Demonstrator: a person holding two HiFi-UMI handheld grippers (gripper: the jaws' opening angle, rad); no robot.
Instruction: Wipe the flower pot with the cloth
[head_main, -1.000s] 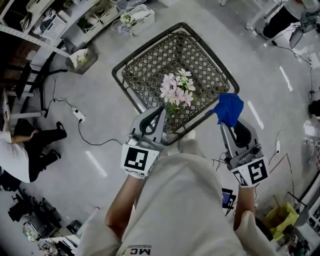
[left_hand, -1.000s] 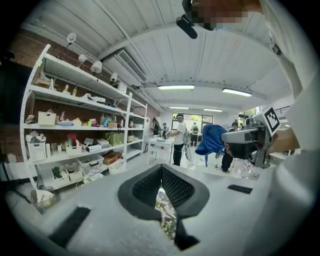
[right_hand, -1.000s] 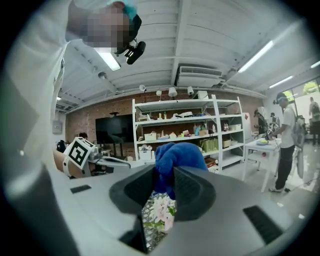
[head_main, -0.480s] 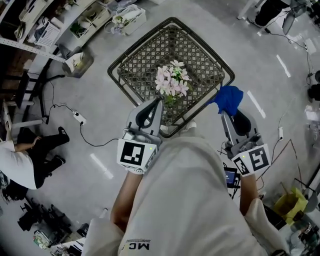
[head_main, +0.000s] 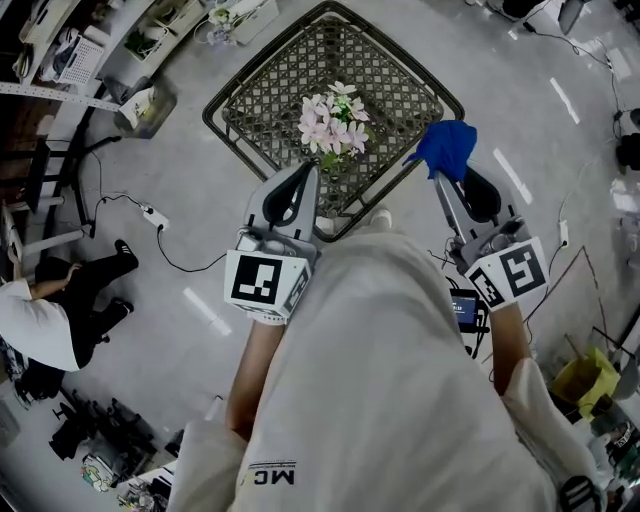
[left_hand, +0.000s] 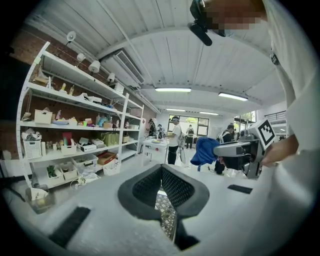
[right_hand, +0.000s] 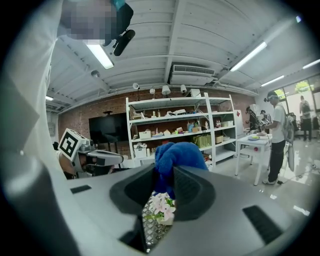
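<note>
A grey concrete floor (head_main: 180, 260) of a workshop lined with white shelves (left_hand: 75, 125) carries a dark lattice-topped table (head_main: 262, 95). On that table, toward its near edge, stands the flower pot (head_main: 333, 122), pink blossoms hiding most of it. Beside it and apart from it hangs the blue cloth (head_main: 445, 148) – bunched and clamped in the jaws of the right gripper (head_main: 437, 176), off the table's right rim. The left gripper (head_main: 311, 169) hovers just short of the pot, jaws together with nothing between them. Farther left, a person (head_main: 45, 300) sits on the floor.
</note>
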